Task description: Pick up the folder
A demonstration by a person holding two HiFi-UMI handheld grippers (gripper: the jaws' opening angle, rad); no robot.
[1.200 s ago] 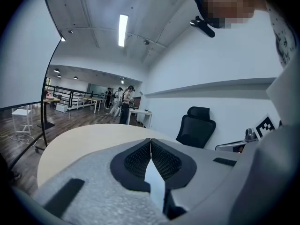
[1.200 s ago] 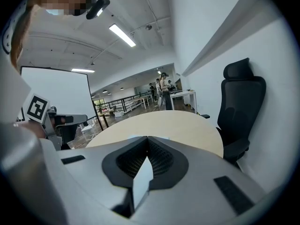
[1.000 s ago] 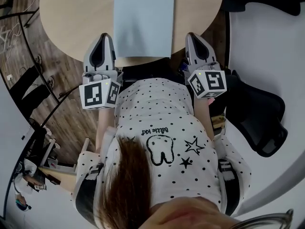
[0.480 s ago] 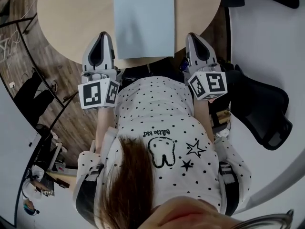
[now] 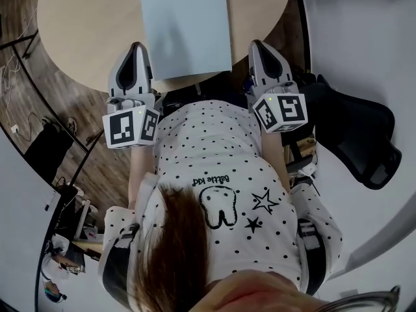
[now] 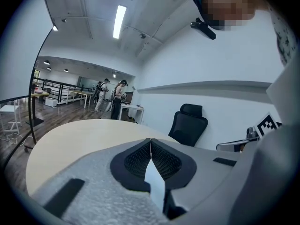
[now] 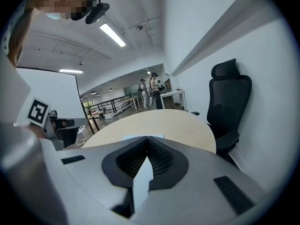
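Head view was found to show the left gripper (image 5: 134, 46) and right gripper (image 5: 259, 45), jaws closed and empty, brought slightly forward beside the folder (image 5: 185, 28), which lay untouched at the table's (image 5: 84, 25) near edge, so lifting was judged not yet begun.

Folder (image 5: 185, 31): pale blue, flat on round tan worktop (image 5: 84, 25), close to the near rim.
Left claw (image 5: 135, 47): just left of the folder's near corner, tips together, not touching it.
Right claw (image 5: 258, 45): right of the folder's near corner, tips together, apart from it.
Chair (image 5: 354, 135): black, well right of the folder.
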